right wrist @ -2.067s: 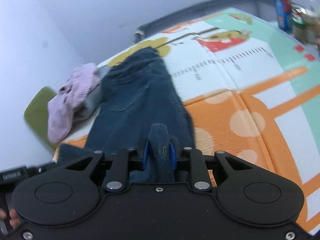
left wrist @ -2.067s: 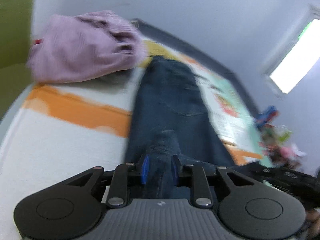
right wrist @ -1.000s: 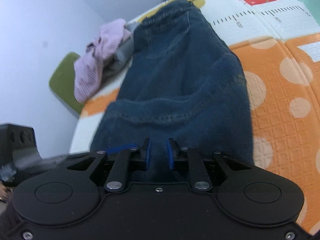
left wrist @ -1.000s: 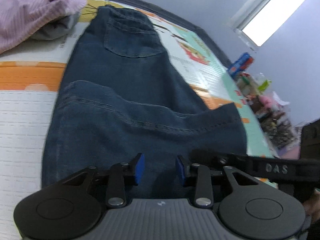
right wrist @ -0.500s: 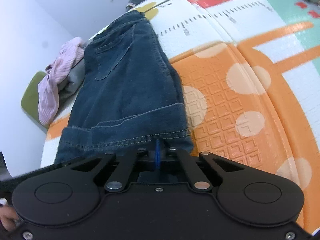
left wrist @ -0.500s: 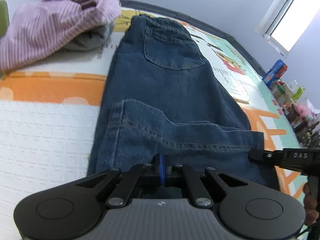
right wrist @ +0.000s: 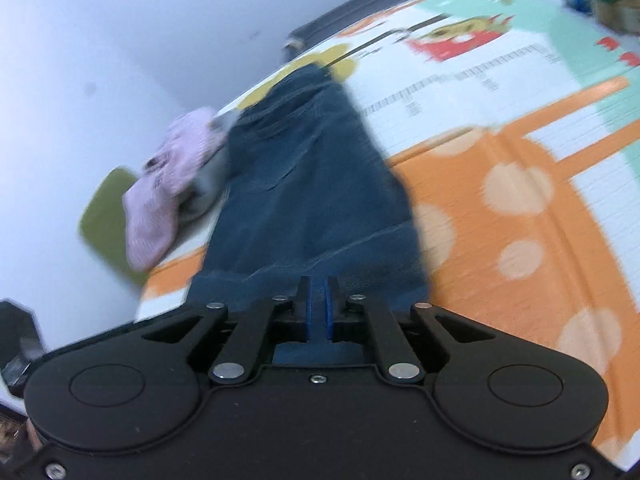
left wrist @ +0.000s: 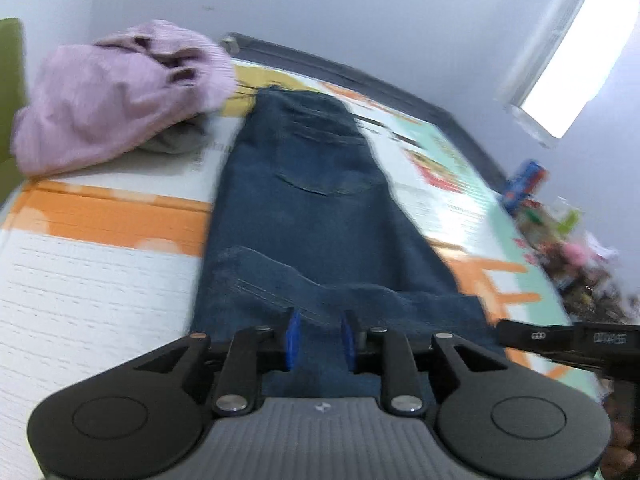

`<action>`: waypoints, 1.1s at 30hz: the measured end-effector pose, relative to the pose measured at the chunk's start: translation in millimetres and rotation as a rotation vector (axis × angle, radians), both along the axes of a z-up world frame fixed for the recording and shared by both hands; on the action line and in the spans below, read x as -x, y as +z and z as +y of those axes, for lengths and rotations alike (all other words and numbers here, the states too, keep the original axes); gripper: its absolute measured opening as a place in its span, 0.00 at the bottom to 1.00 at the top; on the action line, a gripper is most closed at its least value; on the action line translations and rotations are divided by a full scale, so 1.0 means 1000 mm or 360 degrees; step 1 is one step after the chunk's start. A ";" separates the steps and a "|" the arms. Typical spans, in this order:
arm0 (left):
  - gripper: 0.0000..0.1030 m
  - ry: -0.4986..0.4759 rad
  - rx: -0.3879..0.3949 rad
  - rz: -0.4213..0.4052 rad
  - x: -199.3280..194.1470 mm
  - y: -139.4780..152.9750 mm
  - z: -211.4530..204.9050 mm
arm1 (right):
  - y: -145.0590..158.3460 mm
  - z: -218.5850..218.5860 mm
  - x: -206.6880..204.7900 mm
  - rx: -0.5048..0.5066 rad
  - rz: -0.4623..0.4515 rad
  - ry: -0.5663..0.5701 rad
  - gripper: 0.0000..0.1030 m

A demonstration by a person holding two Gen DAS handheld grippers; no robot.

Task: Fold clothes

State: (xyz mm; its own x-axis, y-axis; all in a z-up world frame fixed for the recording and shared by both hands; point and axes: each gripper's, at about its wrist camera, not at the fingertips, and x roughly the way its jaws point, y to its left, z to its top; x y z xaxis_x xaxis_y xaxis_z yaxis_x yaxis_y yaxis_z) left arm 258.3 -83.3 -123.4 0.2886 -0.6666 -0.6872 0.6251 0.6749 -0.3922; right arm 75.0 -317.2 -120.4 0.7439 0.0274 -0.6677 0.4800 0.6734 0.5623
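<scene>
On a colourful play mat point(left wrist: 100, 288) lie dark jeans point(left wrist: 308, 200), near end folded back over the legs. Left gripper point(left wrist: 319, 338) is opening, denim between its blue pads. Right gripper point(right wrist: 319, 307) is opening too, slightly apart over the fold. Pink garment point(left wrist: 116, 92) beside the waistband

- The jeans point(left wrist: 312, 200) lie flat on the play mat point(left wrist: 100, 280), the near end folded over.
- A heap of clothes point(left wrist: 112, 96) lies left of the jeans' far end.
- Cluttered small items point(left wrist: 560, 232) stand well right of the jeans.
</scene>
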 end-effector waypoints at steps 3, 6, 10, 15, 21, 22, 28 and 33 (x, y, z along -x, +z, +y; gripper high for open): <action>0.27 -0.0145 0.0011 0.0055 0.014 -0.005 -0.007 | -0.005 0.018 -0.003 -0.0039 0.0040 0.0095 0.08; 0.28 -0.0190 -0.0067 0.0103 0.022 -0.018 -0.014 | -0.017 0.029 -0.007 -0.0046 0.0095 0.0115 0.08; 0.18 -0.0118 -0.0224 0.0148 0.022 -0.039 -0.014 | -0.037 0.028 -0.007 -0.0082 0.0157 0.0031 0.05; 0.13 0.0022 -0.0220 0.0196 0.009 -0.038 0.007 | -0.051 0.018 0.010 -0.0132 0.0183 -0.0061 0.00; 0.18 0.0076 -0.0209 0.0141 0.006 -0.022 0.043 | -0.041 0.005 0.039 -0.0080 0.0200 -0.0174 0.03; 0.23 0.0076 -0.0203 0.0114 0.005 -0.019 0.047 | -0.036 0.005 0.045 -0.0066 0.0187 -0.0178 0.05; 0.49 0.0097 -0.0134 0.0039 0.017 0.003 0.078 | -0.007 0.013 0.081 -0.0022 0.0109 -0.0180 0.33; 0.52 0.0113 -0.0141 0.0059 0.029 0.007 0.095 | 0.004 0.045 0.097 0.0089 0.0180 -0.0037 0.34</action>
